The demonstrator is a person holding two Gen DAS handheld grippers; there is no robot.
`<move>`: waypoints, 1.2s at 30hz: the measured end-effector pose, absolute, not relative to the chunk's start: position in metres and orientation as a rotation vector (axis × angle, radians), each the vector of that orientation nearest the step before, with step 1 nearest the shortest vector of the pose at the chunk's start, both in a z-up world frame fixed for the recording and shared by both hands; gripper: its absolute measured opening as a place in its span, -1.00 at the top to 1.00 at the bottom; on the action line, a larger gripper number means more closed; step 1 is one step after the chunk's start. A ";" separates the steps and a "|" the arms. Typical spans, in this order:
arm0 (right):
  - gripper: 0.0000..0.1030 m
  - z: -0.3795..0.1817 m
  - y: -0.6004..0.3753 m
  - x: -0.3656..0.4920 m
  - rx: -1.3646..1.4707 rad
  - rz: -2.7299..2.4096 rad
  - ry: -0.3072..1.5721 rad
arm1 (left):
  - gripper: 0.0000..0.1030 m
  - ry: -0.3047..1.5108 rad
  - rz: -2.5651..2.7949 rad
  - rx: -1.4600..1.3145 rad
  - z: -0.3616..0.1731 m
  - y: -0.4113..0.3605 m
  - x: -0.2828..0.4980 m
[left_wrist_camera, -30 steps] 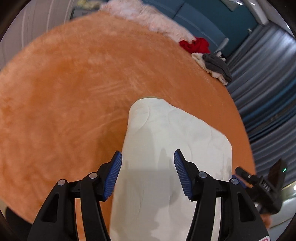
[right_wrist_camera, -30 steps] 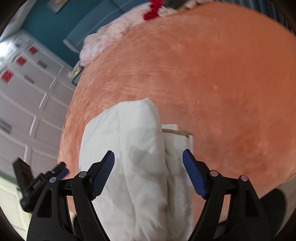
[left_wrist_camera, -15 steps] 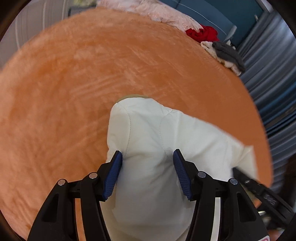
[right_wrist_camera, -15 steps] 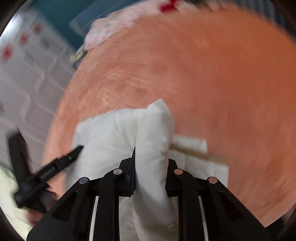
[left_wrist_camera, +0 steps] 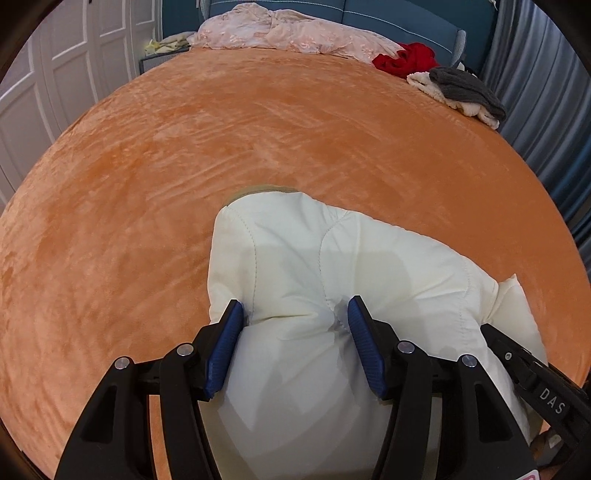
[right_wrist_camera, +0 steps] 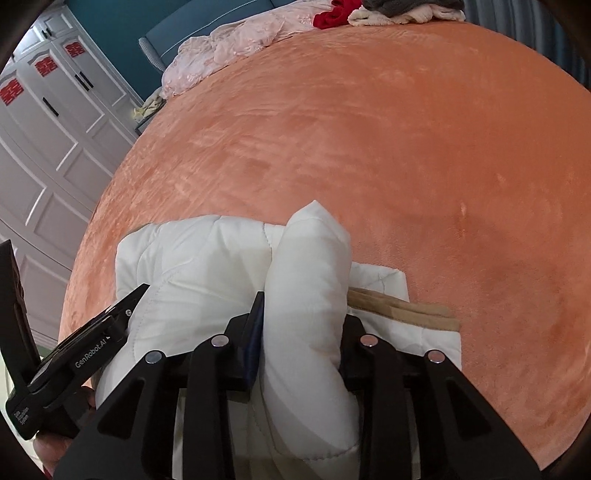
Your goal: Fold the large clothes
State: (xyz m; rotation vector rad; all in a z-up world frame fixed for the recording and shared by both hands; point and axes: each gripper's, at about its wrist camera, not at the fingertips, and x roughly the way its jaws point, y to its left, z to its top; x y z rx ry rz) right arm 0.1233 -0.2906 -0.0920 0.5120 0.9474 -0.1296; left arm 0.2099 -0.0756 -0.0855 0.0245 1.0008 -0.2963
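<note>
Hand-held gripper [right_wrist_camera: 301, 345] on the right, jaws easing apart, pinches a puffy ridge of the white padded jacket [right_wrist_camera: 207, 266] lying at six o'clock on the orange bed [right_wrist_camera: 369, 147], while the left hand-held gripper [left_wrist_camera: 295, 339] presses half-open on a bulge: soft, light, springy, best gripped through thick folds.

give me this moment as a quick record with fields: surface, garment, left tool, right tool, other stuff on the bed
surface: orange plush bedspread
garment: white padded jacket, bunched at the near edge of the bed, tan trim showing at one side
left tool: left tool pads pressing either side of a bulge of the jacket, jaws opening
right tool: right tool clamped on an upright fold of the jacket, jaws opening
far edge: pink lacy cover, red garment, grey knit on a cream cloth
</note>
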 end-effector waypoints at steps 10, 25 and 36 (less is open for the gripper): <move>0.45 -0.101 -0.291 0.125 0.519 -0.125 0.932 | -0.12 0.984 -0.265 0.061 -0.095 -0.083 0.211; 0.45 -0.104 -0.287 0.123 0.517 -0.134 0.879 | -0.13 0.965 -0.254 0.076 -0.099 -0.086 0.210; 0.45 -0.109 -0.292 0.122 0.559 -0.117 0.844 | -0.16 0.943 -0.243 0.075 -0.102 -0.086 0.210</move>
